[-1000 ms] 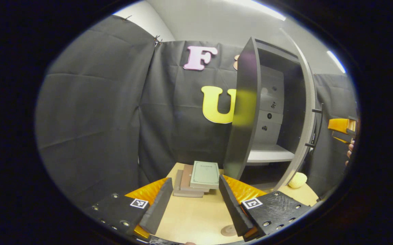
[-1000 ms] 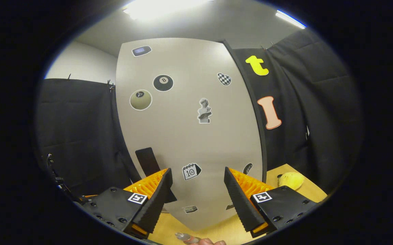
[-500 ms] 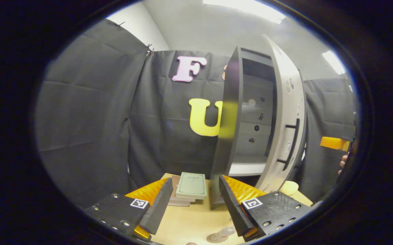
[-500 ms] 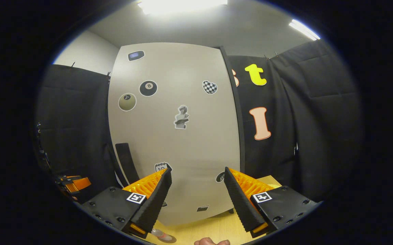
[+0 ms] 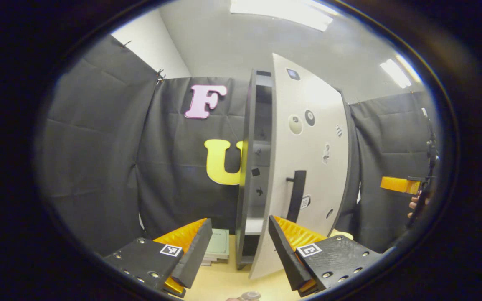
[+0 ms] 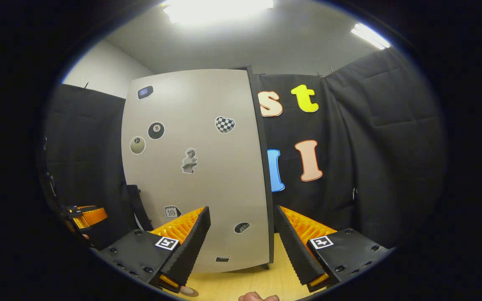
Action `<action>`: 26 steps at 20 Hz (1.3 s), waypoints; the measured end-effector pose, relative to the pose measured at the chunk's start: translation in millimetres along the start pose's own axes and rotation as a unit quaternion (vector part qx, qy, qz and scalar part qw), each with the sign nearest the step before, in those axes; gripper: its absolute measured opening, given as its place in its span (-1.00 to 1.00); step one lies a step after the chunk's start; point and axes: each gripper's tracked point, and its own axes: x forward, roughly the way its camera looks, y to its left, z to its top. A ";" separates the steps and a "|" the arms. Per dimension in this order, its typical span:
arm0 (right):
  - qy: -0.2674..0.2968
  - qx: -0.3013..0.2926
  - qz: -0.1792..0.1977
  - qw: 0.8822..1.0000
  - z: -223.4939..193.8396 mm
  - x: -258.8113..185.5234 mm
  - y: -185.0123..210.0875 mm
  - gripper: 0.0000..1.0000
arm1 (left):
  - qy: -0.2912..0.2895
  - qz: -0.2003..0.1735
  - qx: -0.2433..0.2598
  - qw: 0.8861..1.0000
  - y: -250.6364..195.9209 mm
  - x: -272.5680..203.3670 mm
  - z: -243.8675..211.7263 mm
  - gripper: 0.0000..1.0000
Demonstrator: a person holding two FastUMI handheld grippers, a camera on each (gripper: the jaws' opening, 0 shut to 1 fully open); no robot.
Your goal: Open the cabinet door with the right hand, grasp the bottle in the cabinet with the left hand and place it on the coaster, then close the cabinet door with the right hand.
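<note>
cabinet door (image 6: 207, 175) | calendar sticker (image 6: 171, 211): "10" | ball sticker (image 6: 156, 130): "8"

Matt smooth cabinet door (image 6: 207, 175)

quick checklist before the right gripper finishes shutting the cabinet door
1. Cabinet door latched: not ok, a gap at its handle-side edge shows the shelves inside.
2. Right gripper empty and open: ok, apart from the door.
3. Left gripper empty and open: ok, nothing between its fingers.
4. Door handle free: ok, nothing on it.
5. Bottle standing on the coaster: cannot tell, too little of it shows.
6. Books out of the door's path: ok, left of the cabinet.
</note>
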 end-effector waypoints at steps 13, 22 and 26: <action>0.027 0.029 -0.008 0.999 -25.6 -21.1 -93.3 0.96 | -0.008 0.049 -0.008 0.999 -44.5 -48.1 7.0 0.63; 0.055 0.025 0.001 0.998 -47.4 -18.7 -80.6 0.96 | 0.000 0.045 0.014 0.999 -24.4 -65.2 -5.5 0.63; 0.072 0.013 0.016 0.997 -56.6 -13.7 -62.9 0.96 | -0.003 0.065 -0.006 0.998 -8.2 -57.2 -9.6 0.63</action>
